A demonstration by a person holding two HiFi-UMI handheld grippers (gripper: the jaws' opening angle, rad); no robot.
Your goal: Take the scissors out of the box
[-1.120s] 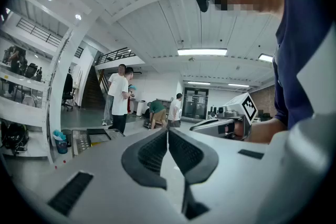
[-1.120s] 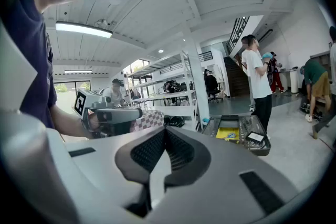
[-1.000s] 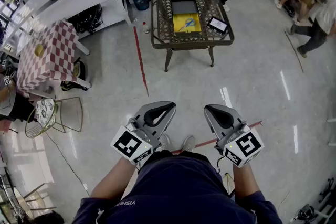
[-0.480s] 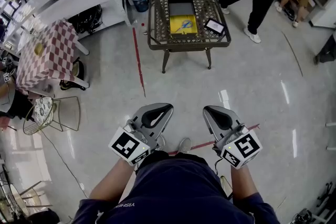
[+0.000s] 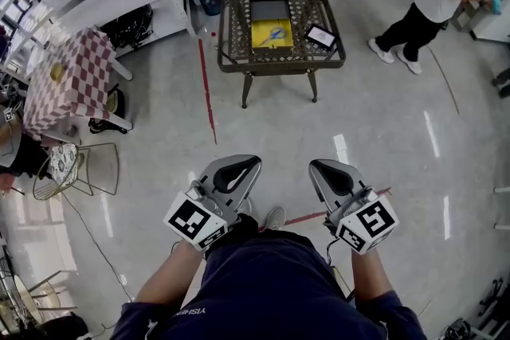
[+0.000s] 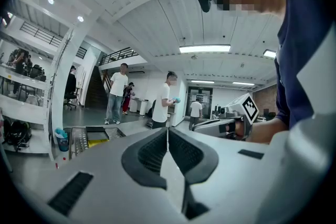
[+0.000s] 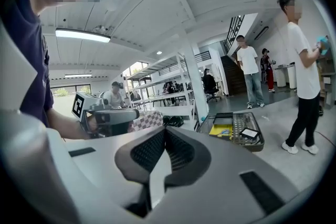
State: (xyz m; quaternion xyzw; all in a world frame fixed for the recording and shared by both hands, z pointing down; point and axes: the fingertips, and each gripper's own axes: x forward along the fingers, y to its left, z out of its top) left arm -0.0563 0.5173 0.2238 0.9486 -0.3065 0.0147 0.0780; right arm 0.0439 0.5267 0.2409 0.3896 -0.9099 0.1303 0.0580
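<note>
I judge this the approach step: my left gripper (image 5: 255, 162) and right gripper (image 5: 314, 166), jaws pressed together on nothing, hang well short of the table (image 5: 239, 45), where the scissors (image 5: 275, 33) lie in the yellow box (image 5: 263, 40) mid-table, so next I close in and open one.

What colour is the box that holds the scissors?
Yellow: the box shows clearest in the head view.

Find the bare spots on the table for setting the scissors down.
Free: the table strip left of the yellow box, and the corner behind the tablet. Crowded: the middle, where box, scissors and grey tray sit.
</note>
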